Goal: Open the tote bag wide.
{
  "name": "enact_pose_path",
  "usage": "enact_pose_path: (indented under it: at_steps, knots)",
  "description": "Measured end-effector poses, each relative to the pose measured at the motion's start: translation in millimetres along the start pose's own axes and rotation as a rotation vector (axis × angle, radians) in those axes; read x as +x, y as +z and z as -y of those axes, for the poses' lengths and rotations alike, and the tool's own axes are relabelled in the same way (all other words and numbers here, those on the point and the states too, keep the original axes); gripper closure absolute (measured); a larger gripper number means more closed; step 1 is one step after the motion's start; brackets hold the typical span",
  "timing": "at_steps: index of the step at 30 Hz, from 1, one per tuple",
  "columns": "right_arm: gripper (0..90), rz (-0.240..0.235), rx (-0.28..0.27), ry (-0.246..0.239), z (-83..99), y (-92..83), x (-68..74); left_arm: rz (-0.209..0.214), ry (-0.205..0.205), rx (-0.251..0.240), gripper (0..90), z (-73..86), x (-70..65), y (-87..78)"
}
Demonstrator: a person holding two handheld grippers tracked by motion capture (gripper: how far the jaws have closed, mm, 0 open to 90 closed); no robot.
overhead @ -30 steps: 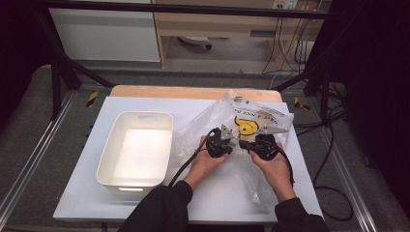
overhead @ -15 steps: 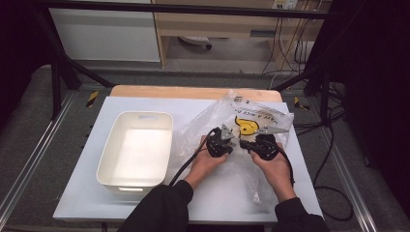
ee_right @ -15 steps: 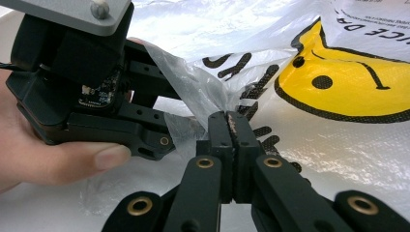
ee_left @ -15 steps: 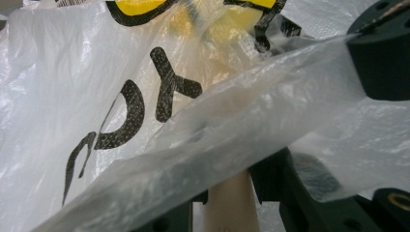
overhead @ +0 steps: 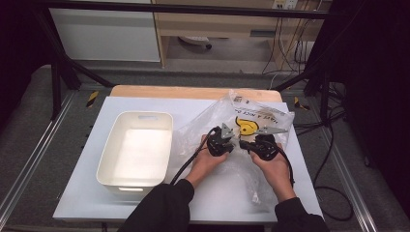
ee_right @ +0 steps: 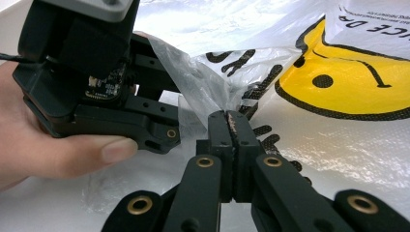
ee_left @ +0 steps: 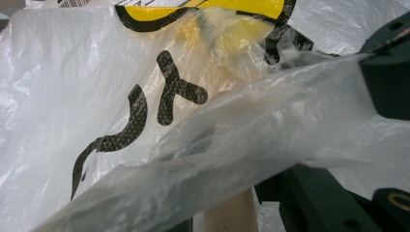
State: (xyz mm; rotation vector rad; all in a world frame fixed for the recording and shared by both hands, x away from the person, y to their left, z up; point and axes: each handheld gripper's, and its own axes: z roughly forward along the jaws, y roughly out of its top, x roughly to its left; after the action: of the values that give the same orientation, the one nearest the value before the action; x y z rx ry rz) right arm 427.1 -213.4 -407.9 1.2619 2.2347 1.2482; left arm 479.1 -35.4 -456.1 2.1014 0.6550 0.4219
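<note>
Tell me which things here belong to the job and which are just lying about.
In the job:
thin clear plastic bag with a yellow smiley face
right gripper, shut on its film
left gripper, at the bag

Lying about:
white rectangular plastic tub

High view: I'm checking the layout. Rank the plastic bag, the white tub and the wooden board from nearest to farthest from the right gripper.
From the right gripper:
1. Plastic bag: pinched in its fingers, table's right half.
2. Wooden board: along the far edge.
3. White tub: left side, past the left gripper.
</note>
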Motion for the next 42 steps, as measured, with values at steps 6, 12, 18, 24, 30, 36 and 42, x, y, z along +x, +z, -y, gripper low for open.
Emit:
enact_pose_path:
  at_steps: [6,12,18,24,30,36,42]
  knots:
    - [90.0,0.0,0.003,0.001,0.9,0.9,-0.3,-0.005,0.007,0.013,71.7,-0.3,-1.5,0.5]
    - [90.0,-0.004,0.005,0.002,1.6,2.3,-1.8,-0.003,-0.007,0.048,60.5,1.9,-3.7,-1.6]
    - [90.0,-0.002,0.003,0.014,1.7,0.8,-2.4,0.003,-0.017,0.059,55.4,5.3,-6.7,-8.2]
    - [90.0,0.0,-0.001,0.01,1.7,0.5,-2.9,0.002,-0.026,0.052,54.2,12.4,-8.8,-20.1]
    - [90.0,-0.001,-0.009,0.017,1.2,-0.9,-2.4,-0.005,-0.018,0.035,51.8,16.2,-11.5,-37.0]
    - [90.0,0.001,-0.005,0.015,1.4,-0.4,-1.3,-0.004,-0.049,0.004,46.8,20.2,-13.3,-55.9]
    - [90.0,0.004,-0.002,0.012,2.1,0.2,0.0,-0.016,-0.038,-0.01,39.9,24.6,-19.9,-71.4]
